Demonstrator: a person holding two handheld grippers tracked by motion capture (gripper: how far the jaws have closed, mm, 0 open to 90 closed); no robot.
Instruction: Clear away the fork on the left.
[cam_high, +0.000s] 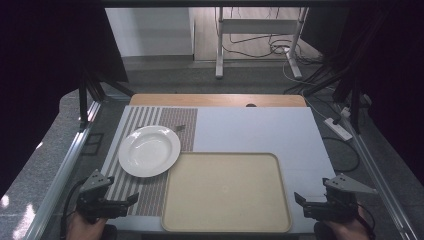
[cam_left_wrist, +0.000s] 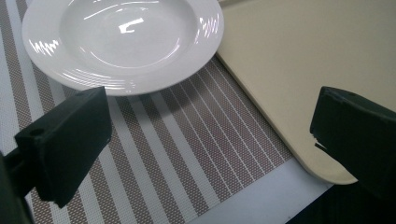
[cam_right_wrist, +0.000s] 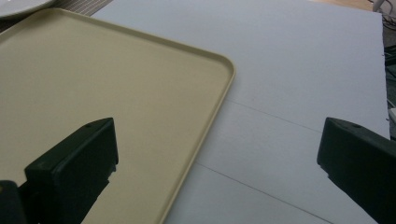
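Start position, nothing gripped. Left gripper (cam_high: 131, 199) jaws apart, near plate (cam_high: 149, 150) on striped mat (cam_high: 150, 192). Right gripper (cam_high: 299, 198) jaws apart beside empty tray (cam_high: 226, 227). Likely next move: plate onto tray; needs rim grip.

White plate (cam_left_wrist: 123, 39): top rim cut by the upper frame edge in the left gripper view. Beige tray (cam_right_wrist: 93, 93): cropped at left and bottom of the right gripper view. A small dark item (cam_high: 180, 127) on the striped placemat (cam_high: 150, 117), upper centre-left of the high view, is too small to identify.
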